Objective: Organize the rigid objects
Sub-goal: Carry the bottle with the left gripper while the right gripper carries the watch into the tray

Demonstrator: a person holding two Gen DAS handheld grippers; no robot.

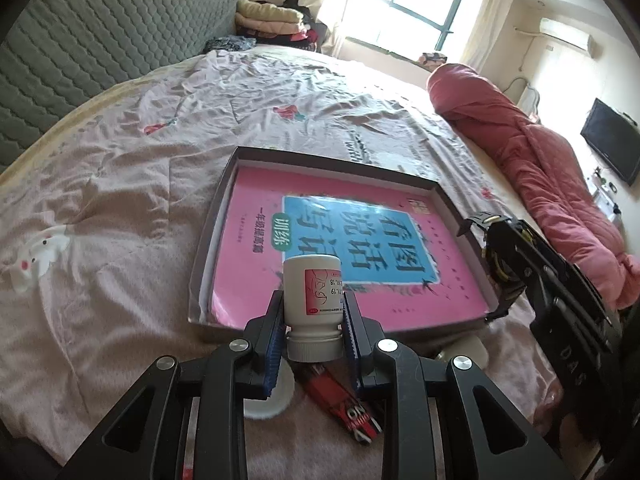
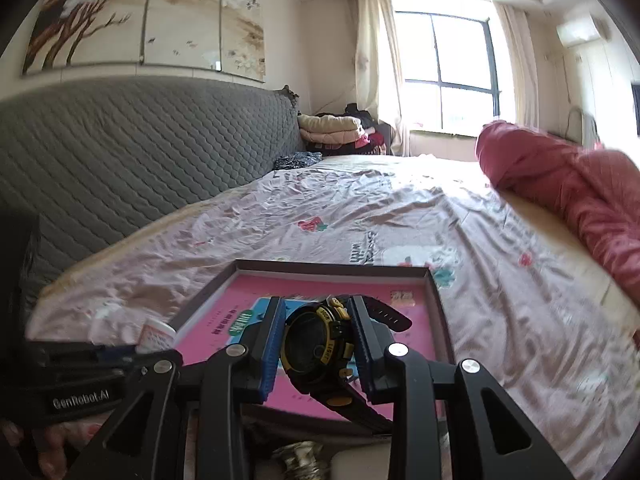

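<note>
My left gripper (image 1: 313, 312) is shut on a white pill bottle (image 1: 313, 298) with a pink label, held cap toward the camera just over the near edge of a shallow brown box (image 1: 212, 236). A pink book (image 1: 360, 248) with a blue panel lies in the box. My right gripper (image 2: 318, 336) is shut on a black and yellow wristwatch (image 2: 316, 344), its strap trailing off both sides, above the same box (image 2: 332, 268). In the left wrist view the watch (image 1: 498, 264) and right gripper hang over the box's right edge. The bottle (image 2: 157, 336) shows at left in the right wrist view.
The box rests on a bed with a wrinkled pink sheet (image 1: 120, 184). A rolled red quilt (image 1: 532, 160) lies along the right. A grey padded headboard (image 2: 140, 152) stands at the left. Under the left gripper lie a white round lid (image 1: 268, 400), a red packet (image 1: 344, 404) and a small bottle (image 1: 464, 354).
</note>
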